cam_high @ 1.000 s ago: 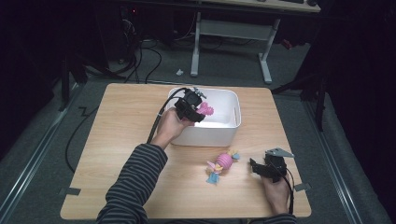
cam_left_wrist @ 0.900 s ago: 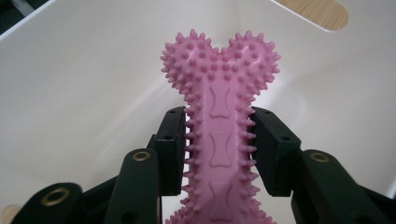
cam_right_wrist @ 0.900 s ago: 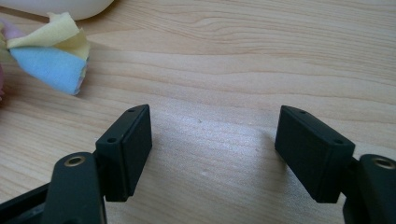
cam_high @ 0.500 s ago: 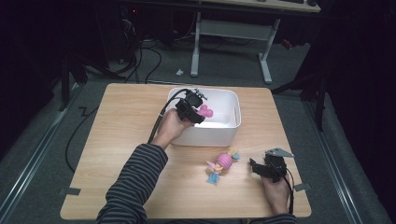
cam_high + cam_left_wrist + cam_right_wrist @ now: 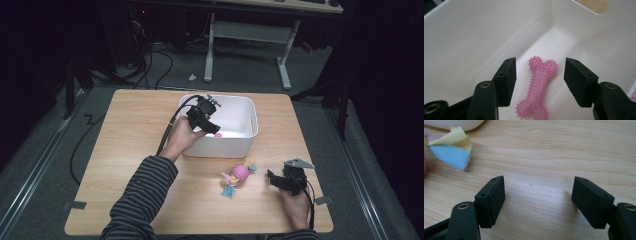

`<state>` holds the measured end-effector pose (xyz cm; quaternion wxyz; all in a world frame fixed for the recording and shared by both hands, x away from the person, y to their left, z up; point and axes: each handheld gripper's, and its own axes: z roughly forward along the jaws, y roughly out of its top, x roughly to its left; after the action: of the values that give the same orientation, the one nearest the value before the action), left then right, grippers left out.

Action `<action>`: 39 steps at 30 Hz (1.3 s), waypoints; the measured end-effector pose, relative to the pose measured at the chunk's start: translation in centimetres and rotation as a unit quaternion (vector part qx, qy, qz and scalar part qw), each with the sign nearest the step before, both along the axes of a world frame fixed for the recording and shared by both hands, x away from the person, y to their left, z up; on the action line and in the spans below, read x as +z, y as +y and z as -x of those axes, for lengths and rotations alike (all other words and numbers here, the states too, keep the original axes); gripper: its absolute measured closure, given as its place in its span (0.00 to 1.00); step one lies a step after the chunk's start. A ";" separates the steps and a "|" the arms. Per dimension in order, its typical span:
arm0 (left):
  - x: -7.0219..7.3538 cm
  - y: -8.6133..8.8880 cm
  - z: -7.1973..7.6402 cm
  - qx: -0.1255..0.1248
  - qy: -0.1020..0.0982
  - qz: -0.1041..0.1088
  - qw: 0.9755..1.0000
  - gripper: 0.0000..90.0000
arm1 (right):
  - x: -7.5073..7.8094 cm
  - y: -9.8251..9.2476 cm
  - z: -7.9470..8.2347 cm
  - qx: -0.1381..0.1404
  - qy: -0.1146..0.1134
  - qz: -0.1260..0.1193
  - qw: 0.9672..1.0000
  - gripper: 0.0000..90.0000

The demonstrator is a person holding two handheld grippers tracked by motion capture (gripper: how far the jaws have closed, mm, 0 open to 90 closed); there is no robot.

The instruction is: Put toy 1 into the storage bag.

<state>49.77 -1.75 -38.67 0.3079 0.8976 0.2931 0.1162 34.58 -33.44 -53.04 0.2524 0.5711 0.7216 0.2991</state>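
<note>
A dark room with cables on the floor surrounds a light wooden table (image 5: 125, 150). Near the far edge of the table stands a white plastic bin (image 5: 245, 127). Inside it, on the white bottom, lies a pink rubber bone toy (image 5: 537, 88) covered with small spikes, with rounded knobs at both ends. The left gripper (image 5: 539, 82) hangs over the bin with its jaws wide apart, one on each side of the bone, not touching it. On the table in front of the bin lies a soft toy (image 5: 236, 176) in pink, yellow and blue. The right gripper (image 5: 276, 180) rests low over the wood just beside this toy, jaws wide apart and holding nothing.
</note>
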 end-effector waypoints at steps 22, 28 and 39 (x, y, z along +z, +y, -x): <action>3.4 7.2 4.3 0.040 -0.077 0.065 0.994 0.45 | 0.0 0.0 0.0 0.000 0.000 0.000 1.000 0.30; 3.4 9.2 5.4 0.053 -0.087 0.076 0.992 0.45 | 0.0 0.0 0.0 0.000 0.000 0.000 1.000 0.30; 3.2 11.2 6.3 0.068 -0.092 0.089 0.989 0.45 | 0.0 0.0 0.0 0.000 0.000 0.000 1.000 0.30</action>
<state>43.45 9.48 -35.45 0.4033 0.8302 0.3330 0.1929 34.58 -33.43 -53.04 0.2525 0.5713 0.7214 0.2992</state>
